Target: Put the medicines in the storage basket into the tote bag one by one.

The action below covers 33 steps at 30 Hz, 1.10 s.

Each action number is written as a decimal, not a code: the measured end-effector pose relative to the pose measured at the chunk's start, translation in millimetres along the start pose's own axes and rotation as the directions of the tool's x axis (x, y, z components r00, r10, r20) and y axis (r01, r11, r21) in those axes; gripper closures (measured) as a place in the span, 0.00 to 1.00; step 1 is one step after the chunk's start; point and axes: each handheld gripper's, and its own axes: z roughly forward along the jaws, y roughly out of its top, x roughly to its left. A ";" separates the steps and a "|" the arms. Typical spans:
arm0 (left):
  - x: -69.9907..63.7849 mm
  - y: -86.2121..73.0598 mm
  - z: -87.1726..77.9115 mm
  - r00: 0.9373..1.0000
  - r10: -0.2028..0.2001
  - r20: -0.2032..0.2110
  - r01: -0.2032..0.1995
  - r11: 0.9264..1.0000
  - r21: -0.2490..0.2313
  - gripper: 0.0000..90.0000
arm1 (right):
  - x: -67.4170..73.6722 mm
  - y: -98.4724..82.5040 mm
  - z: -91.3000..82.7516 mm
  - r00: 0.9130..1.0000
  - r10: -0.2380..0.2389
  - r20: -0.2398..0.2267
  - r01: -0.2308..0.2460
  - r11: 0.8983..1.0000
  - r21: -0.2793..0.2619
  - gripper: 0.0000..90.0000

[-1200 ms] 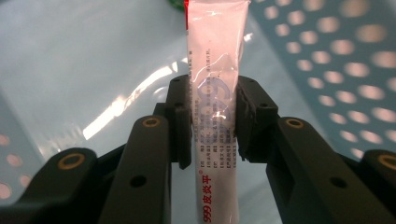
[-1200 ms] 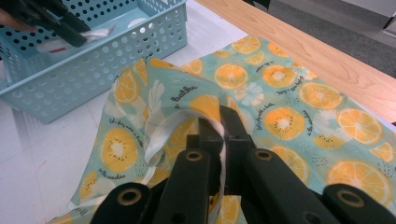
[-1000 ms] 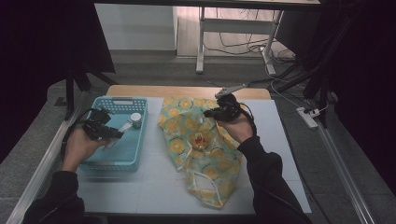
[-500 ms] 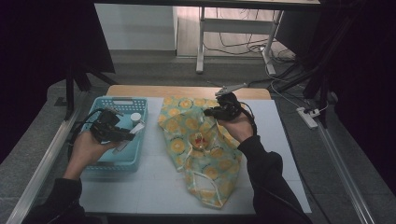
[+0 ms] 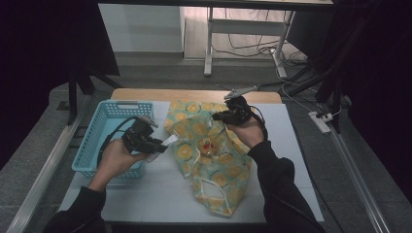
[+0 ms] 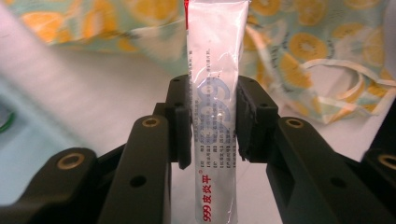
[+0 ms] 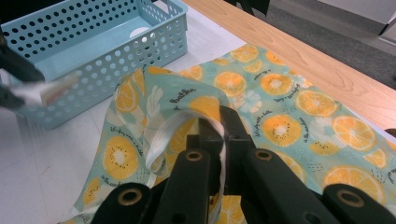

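Note:
A white tube (image 6: 215, 70) with blue and red print stands between the jaws of my left gripper (image 6: 214, 121), which is shut on it. In the high view that left gripper (image 5: 156, 144) hovers just right of the blue basket (image 5: 92, 138), and the tube (image 5: 168, 141) points at the orange-slice print bag (image 5: 194, 128). My right gripper (image 5: 218, 116) is shut on the bag's top edge and holds it lifted. In the right gripper view the right gripper (image 7: 217, 128) pinches the cloth rim beside its white strap (image 7: 159, 140). The tube (image 7: 46, 91) shows blurred at the left.
The perforated blue basket (image 7: 93, 44) stands at the table's left with a small white round thing (image 7: 137, 31) inside. A small red-orange item (image 5: 209, 145) lies at the bag's mouth. A wooden strip (image 5: 194, 94) edges the far side of the white table (image 5: 160, 194).
My left gripper has carried the tube to the right and slightly up, from over the basket to the bag's left edge. The right gripper and the bag have stayed still.

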 end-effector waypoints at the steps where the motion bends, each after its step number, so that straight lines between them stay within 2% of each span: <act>1: -2.7 3.8 4.1 1.000 0.007 0.010 -0.007 1.000 0.002 0.77 | -0.2 0.0 -0.2 1.000 0.001 0.000 -0.001 1.000 0.000 1.00; 10: -22.4 33.1 39.6 0.998 0.056 0.026 -0.057 0.998 0.038 0.77 | -0.8 -0.4 -2.3 1.000 0.003 0.003 -0.003 1.000 -0.007 1.00; 14: -27.8 44.3 56.2 0.997 0.081 0.013 -0.081 0.994 0.067 0.77 | 0.0 0.4 -2.3 1.000 0.000 -0.001 0.000 1.000 -0.009 1.00; 20: -30.5 56.7 75.0 0.997 0.083 -0.008 -0.082 0.994 0.079 0.77 | 1.3 2.4 -4.1 1.000 0.000 -0.005 0.000 1.000 -0.014 1.00; 24: -32.5 63.1 83.3 0.996 0.087 -0.011 -0.086 0.993 0.076 0.77 | 1.7 1.8 -3.9 1.000 0.001 -0.007 -0.001 1.000 -0.016 1.00; 29: -36.2 73.6 91.7 0.996 0.090 0.015 -0.090 0.994 0.067 0.77 | 2.3 1.7 -3.8 1.000 0.001 -0.010 -0.001 1.000 -0.017 1.00; 33: -40.3 81.7 96.6 0.995 0.104 0.004 -0.104 0.994 0.045 0.77 | 2.5 2.9 -3.8 1.000 -0.001 -0.010 0.001 1.000 -0.019 1.00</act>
